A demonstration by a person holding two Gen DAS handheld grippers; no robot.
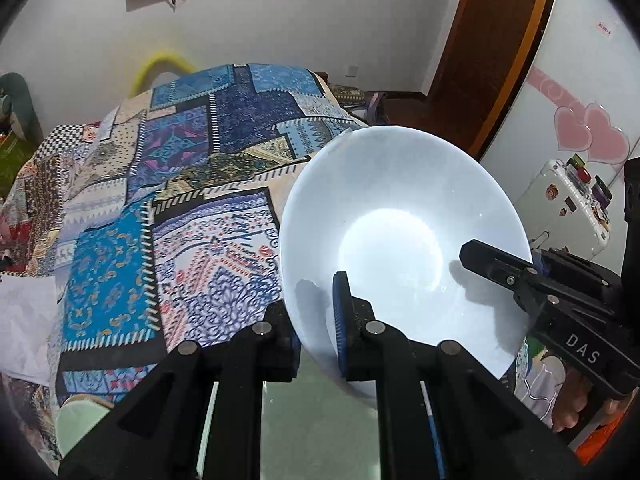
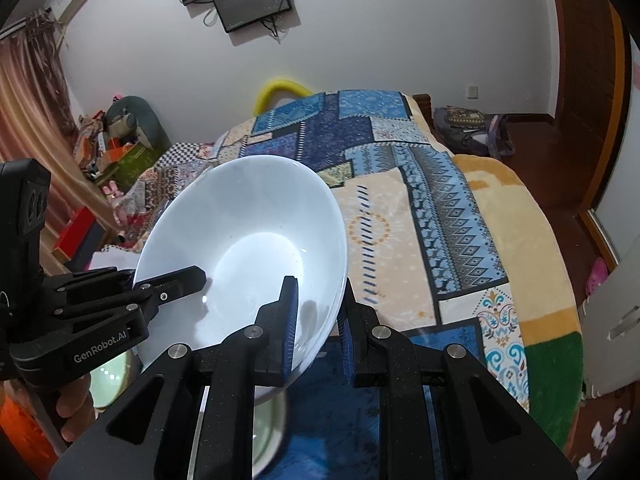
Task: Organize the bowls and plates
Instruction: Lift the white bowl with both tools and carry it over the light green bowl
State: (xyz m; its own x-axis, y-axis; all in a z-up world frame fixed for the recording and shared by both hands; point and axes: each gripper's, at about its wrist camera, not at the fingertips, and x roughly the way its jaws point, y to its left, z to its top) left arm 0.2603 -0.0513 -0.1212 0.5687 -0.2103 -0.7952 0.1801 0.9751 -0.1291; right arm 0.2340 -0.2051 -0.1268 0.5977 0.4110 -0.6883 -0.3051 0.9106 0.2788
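A white bowl (image 1: 400, 232) is held in the air, tilted, above the patterned bedspread. My left gripper (image 1: 316, 328) is shut on its left rim, one blue-padded finger inside and one outside. My right gripper (image 2: 320, 320) is shut on the opposite rim of the same bowl (image 2: 248, 240). Each gripper shows in the other's view: the right one (image 1: 532, 280) at the bowl's right edge, the left one (image 2: 140, 288) at its left edge. A pale green plate (image 2: 108, 380) lies below the bowl, partly hidden.
A bed with a blue patchwork blanket (image 1: 180, 184) fills the scene. A glass surface (image 1: 316, 420) lies beneath the grippers. A pale green dish edge (image 1: 76, 420) sits at lower left. A white suitcase (image 1: 568, 208) stands right; clutter piles (image 2: 120, 148) sit far left.
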